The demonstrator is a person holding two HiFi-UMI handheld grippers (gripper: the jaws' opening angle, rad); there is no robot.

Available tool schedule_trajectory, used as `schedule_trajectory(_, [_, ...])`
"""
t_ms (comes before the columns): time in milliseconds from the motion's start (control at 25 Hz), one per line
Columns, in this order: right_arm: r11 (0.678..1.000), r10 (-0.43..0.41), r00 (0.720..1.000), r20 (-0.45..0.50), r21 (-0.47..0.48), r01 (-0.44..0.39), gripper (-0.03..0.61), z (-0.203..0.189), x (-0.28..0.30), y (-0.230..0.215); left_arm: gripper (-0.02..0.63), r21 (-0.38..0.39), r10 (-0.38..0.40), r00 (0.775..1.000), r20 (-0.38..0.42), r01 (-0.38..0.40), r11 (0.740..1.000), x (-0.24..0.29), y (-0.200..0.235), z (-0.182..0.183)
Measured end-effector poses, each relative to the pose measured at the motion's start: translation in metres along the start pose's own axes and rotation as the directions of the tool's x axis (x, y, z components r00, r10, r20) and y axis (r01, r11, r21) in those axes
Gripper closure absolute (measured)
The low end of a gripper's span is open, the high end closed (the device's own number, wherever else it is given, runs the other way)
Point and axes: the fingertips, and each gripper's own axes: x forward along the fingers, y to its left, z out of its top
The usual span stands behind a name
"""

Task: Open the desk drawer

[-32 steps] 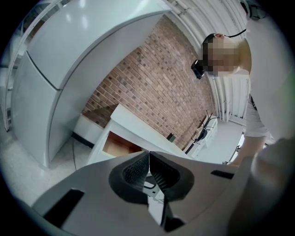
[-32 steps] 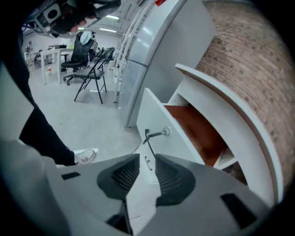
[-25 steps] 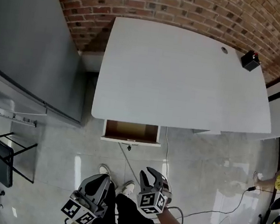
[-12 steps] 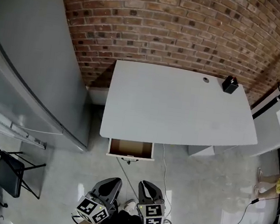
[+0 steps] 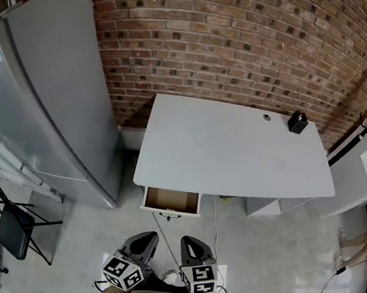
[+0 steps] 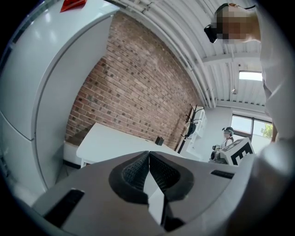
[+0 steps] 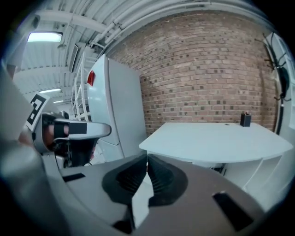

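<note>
Jutting toward the person, the open drawer (image 5: 171, 200) runs wide along the desk (image 5: 237, 149); left gripper (image 6: 149, 156) and right gripper (image 7: 147, 159) clenched, empty.

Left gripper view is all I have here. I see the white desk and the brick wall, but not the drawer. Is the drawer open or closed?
Observer: Open. In the head view the drawer stands out from under the front edge of the desk, toward the person's left, and its brown inside shows.
Operator: Is any hand-held gripper at it?
Observer: No. The left hand-held gripper and the right hand-held gripper are both low, close to the person's body, apart from the drawer.
Operator: Does the right one hold something?
Observer: No. Its own view shows its jaws together with nothing between them.
</note>
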Motion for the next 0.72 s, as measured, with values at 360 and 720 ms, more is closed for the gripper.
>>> schedule_trajectory(360, [0.999, 0.038, 0.998, 0.041, -0.02, -0.037, 0.561, 0.013, -0.006, 0.006, 0.604, 0.018, 0.019, 1.0, 0.01, -0.019, 1.0, -0.003, -0.006, 0.001])
schedule_trajectory(720, [0.998, 0.053, 0.998, 0.023, -0.03, -0.052, 0.561, 0.008, -0.002, 0.011, 0.604, 0.025, 0.06, 0.998, 0.017, -0.061, 0.998, -0.011, 0.001, 0.001])
